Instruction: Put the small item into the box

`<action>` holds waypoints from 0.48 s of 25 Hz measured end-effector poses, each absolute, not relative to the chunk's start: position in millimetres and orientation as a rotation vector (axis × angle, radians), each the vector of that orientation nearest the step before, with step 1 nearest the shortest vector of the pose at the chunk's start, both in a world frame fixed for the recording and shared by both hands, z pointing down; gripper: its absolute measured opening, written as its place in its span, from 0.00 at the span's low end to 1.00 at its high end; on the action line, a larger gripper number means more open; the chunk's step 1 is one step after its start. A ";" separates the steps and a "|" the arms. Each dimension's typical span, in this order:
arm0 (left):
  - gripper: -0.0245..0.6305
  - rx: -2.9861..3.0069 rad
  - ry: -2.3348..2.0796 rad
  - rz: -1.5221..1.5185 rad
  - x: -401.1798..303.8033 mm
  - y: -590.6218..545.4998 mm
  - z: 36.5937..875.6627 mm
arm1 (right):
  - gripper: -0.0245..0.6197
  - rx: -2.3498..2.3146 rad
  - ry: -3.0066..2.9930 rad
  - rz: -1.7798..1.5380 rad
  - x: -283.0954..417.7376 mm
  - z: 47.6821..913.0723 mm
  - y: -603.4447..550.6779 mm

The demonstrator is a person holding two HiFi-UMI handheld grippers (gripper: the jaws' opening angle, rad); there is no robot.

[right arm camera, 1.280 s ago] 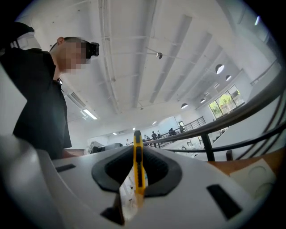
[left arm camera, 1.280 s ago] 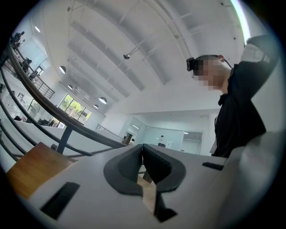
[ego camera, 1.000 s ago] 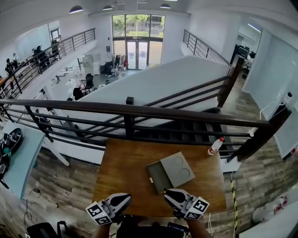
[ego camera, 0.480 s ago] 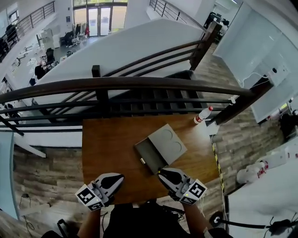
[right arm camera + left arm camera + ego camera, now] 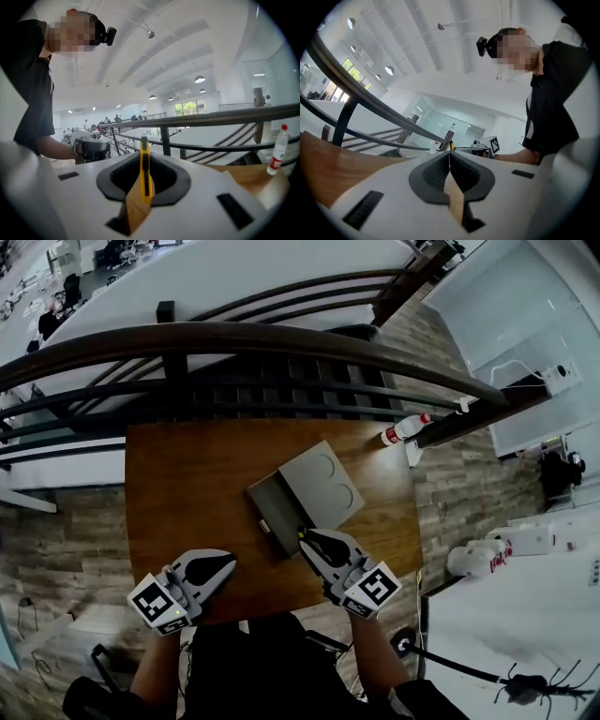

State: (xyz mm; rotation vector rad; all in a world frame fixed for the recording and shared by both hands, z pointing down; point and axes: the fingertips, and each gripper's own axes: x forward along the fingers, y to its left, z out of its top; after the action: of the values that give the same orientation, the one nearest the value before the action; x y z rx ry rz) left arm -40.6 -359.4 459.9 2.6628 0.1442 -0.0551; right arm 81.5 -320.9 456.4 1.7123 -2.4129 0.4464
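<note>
The person wears a black short-sleeved top [image 5: 553,89], and the left hand-held gripper [image 5: 230,562] and right hand-held gripper [image 5: 304,536] are white shells with dark grey ribbed pads [image 5: 465,171] ahead of black-and-white marker cubes [image 5: 157,604].

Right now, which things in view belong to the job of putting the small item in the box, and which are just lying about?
Part of the job:
- yellow utility knife, clamped in the right hand-held gripper
- grey box, slid open on the table

Just there:
- plastic bottle, at the table's far right corner
- left hand-held gripper, shut with nothing in it
</note>
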 end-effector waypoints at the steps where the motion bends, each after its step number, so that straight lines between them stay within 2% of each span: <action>1: 0.06 2.665 0.138 -0.053 -35.6 -361.6 461.4 | 0.15 1.702 -2.407 0.453 85.0 463.3 -325.9; 12: 0.06 2.669 0.134 0.147 -3.5 -368.2 523.3 | 0.15 1.500 -2.209 0.495 113.8 560.6 -358.6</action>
State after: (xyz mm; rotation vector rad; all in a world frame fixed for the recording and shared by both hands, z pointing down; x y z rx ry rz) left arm -3.5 -368.2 523.3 2.6694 0.1336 0.1474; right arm 113.8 -358.6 560.6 1.5004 -2.2095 0.4948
